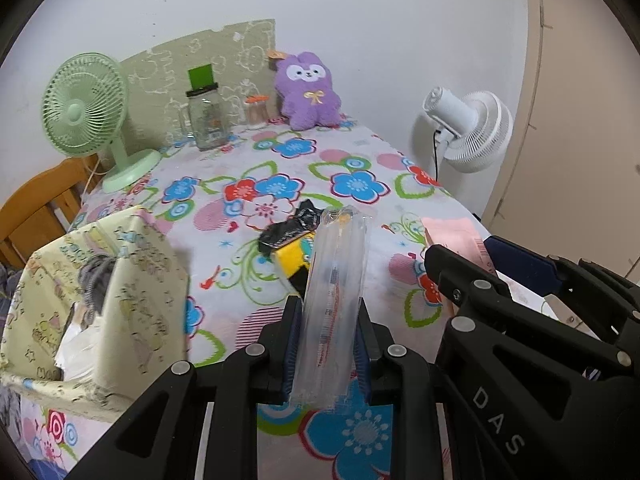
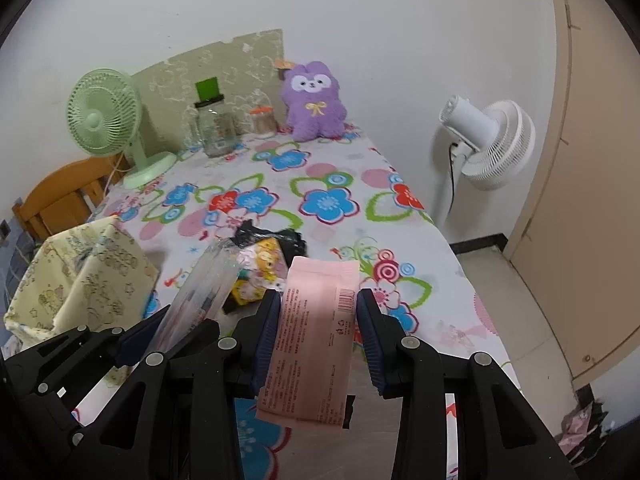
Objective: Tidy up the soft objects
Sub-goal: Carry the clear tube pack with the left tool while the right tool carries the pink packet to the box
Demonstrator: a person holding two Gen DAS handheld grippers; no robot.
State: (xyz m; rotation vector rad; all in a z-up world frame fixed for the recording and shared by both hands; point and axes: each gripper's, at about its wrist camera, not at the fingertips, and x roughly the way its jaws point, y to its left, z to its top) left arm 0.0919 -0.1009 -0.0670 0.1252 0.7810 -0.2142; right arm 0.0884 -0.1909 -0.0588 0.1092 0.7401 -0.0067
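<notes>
Packets were up off the floral table [image 1: 360,148], one in each gripper: the left gripper [image 1: 328,344] had its jaws pressed on a clear packet [image 1: 336,280], the right gripper [image 2: 318,340] flanked a pink packet [image 2: 316,344] — though its jaws looked slightly apart from it, so whether they truly gripped I could not tell, and the packet might slide out. Cloth bin [image 1: 100,304] sat to the left, seemingly the target, and with both grippers crowded close, one packet could snag the other or the yellow packet [image 1: 294,260] lying between — fans and plush [image 1: 308,90] stood well apart.
</notes>
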